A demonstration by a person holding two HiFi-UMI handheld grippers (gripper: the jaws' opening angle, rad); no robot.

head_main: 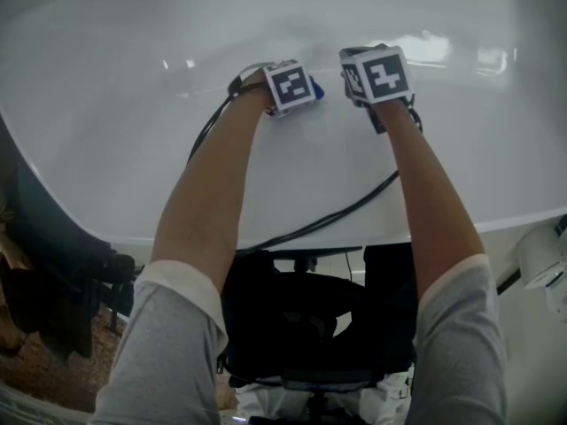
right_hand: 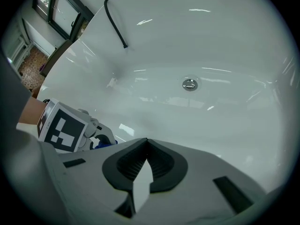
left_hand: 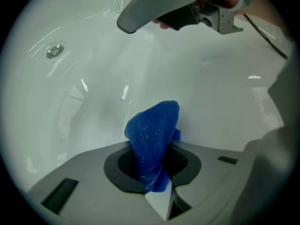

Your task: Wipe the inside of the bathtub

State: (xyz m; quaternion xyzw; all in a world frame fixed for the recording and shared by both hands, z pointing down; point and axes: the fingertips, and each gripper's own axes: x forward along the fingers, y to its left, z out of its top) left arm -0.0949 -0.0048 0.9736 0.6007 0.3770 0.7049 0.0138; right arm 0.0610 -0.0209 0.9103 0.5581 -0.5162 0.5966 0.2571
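A white bathtub (head_main: 133, 78) fills the head view, its inside glossy. My left gripper (head_main: 306, 88) is inside the tub, shut on a blue cloth (left_hand: 152, 135) that sticks up out of the jaws; a blue corner of the cloth (head_main: 316, 90) shows beside the marker cube. My right gripper (head_main: 368, 91) hangs just to the right of it, shut with nothing between its jaws. The right gripper view looks along the tub wall to the round metal drain (right_hand: 189, 84), with the left gripper (right_hand: 101, 135) at lower left. The drain (left_hand: 55, 51) also shows in the left gripper view.
Black cables (head_main: 328, 220) run over the tub's near rim (head_main: 266, 228). Below the rim stands a dark office chair (head_main: 310, 326). A black cable (right_hand: 115, 20) lies over the far rim. A window and wooden floor (right_hand: 33, 69) lie beyond the tub.
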